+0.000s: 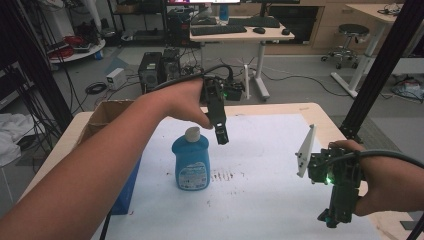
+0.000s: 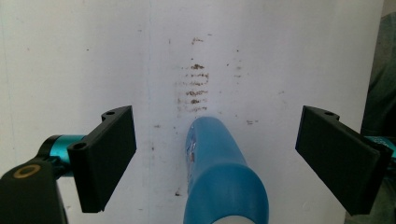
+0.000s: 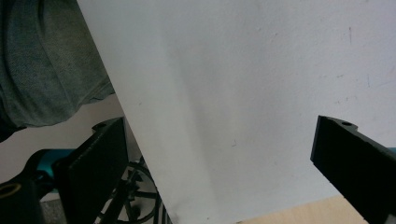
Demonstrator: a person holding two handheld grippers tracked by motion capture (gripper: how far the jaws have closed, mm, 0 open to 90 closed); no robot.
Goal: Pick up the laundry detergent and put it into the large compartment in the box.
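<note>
A blue bottle [image 1: 191, 162] with a pale cap stands upright on the white sheet [image 1: 265, 160], left of the middle. My left gripper [image 1: 221, 137] hangs in the air just right of the cap and points down. In the left gripper view the blue bottle [image 2: 224, 177] sits low between the jaws of the left gripper [image 2: 217, 116], which stand wide open and touch nothing. My right gripper [image 1: 332, 219] is near the table's front right corner. Seen in its own view, the right gripper [image 3: 224, 126] is open over the bare white sheet [image 3: 243, 84].
An open cardboard box [image 1: 105, 116] stands at the table's left edge, with a blue box [image 1: 127, 187] in front of it. Brown smudges [image 1: 220, 175] mark the sheet right of the bottle. Black frame posts [image 1: 382, 65] rise at the right. Grey clothing [image 3: 42, 65] lies beyond the sheet's edge.
</note>
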